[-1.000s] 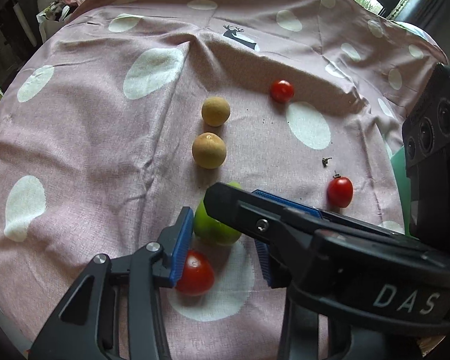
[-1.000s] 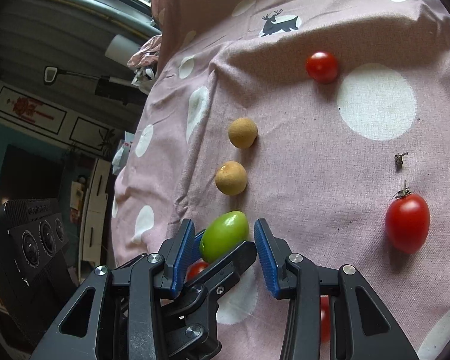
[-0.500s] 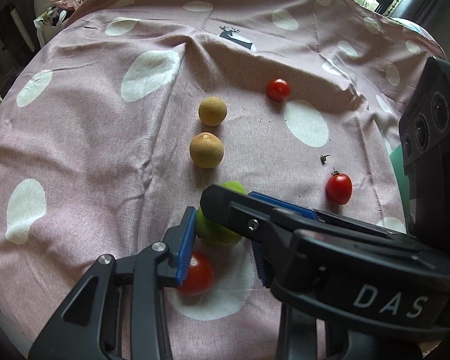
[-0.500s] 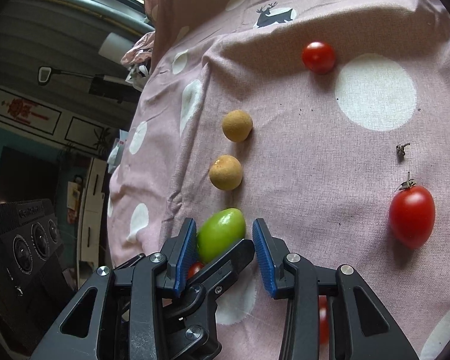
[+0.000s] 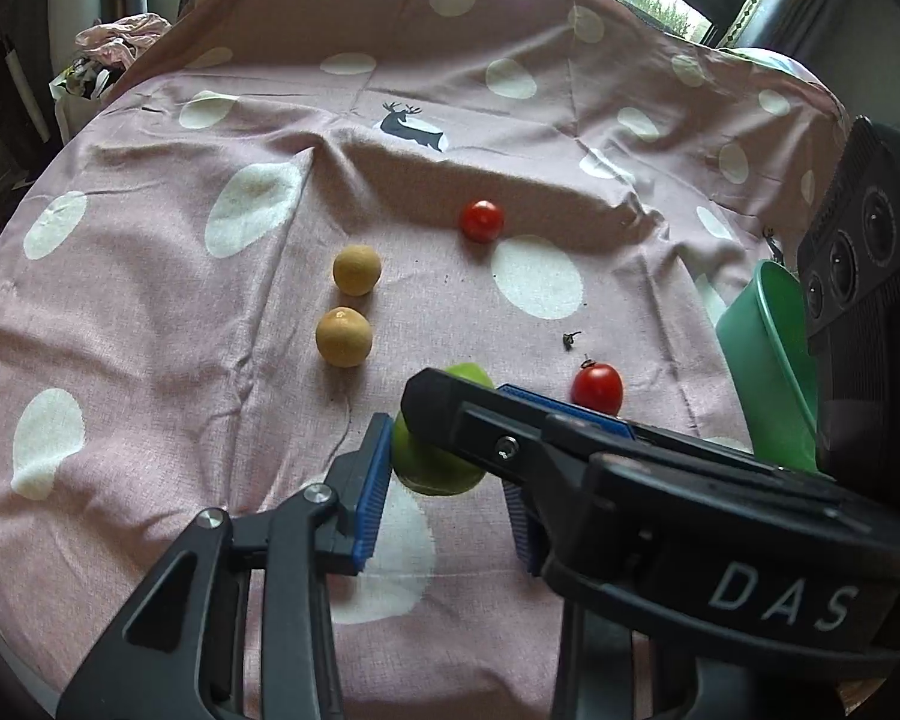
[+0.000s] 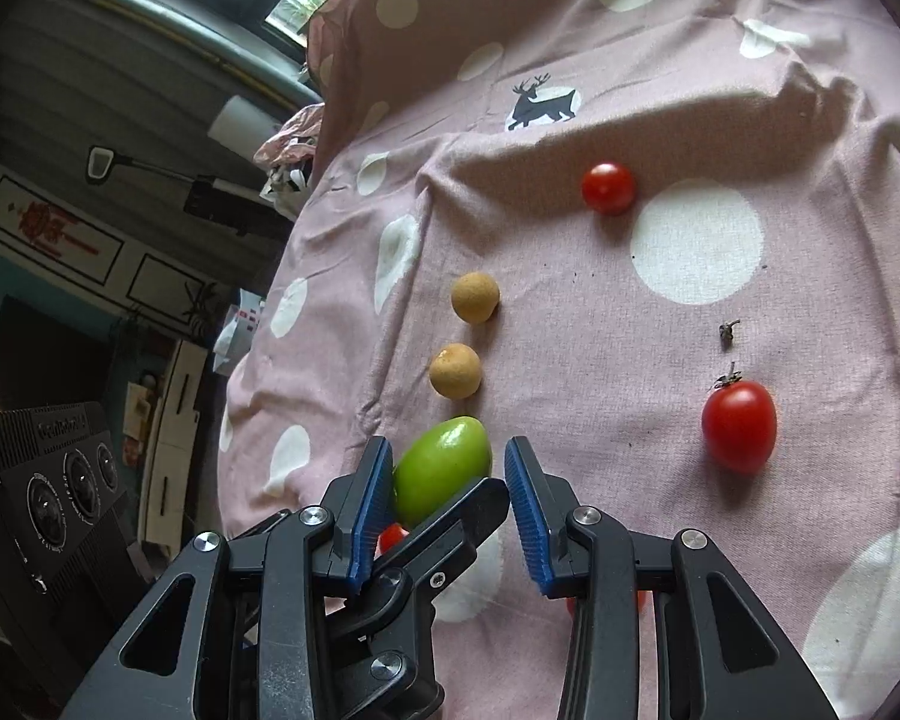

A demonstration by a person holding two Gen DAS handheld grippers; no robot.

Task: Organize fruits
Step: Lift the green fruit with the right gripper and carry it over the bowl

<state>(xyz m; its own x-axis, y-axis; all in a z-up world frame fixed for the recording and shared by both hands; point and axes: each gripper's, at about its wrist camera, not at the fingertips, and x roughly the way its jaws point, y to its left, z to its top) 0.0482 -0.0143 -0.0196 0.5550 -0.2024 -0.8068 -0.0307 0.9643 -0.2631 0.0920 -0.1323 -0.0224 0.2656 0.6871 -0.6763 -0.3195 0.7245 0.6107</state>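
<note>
Change from prior frames: lost red tomato (image 6: 392, 536) from left view, where formerly seen just below green fruit (image 5: 435, 471); glimpsed only as sliver beneath fruit in right view. Gained green bowl (image 5: 768, 372), well right of fruit. Found left gripper (image 5: 450, 474) pitched steeply down, jaws just narrowed, one pad touching fruit, other hidden; grip undecidable. Found right gripper (image 6: 447, 447) crossed over left, narrowly parted around fruit, slim gap at one pad.
</note>
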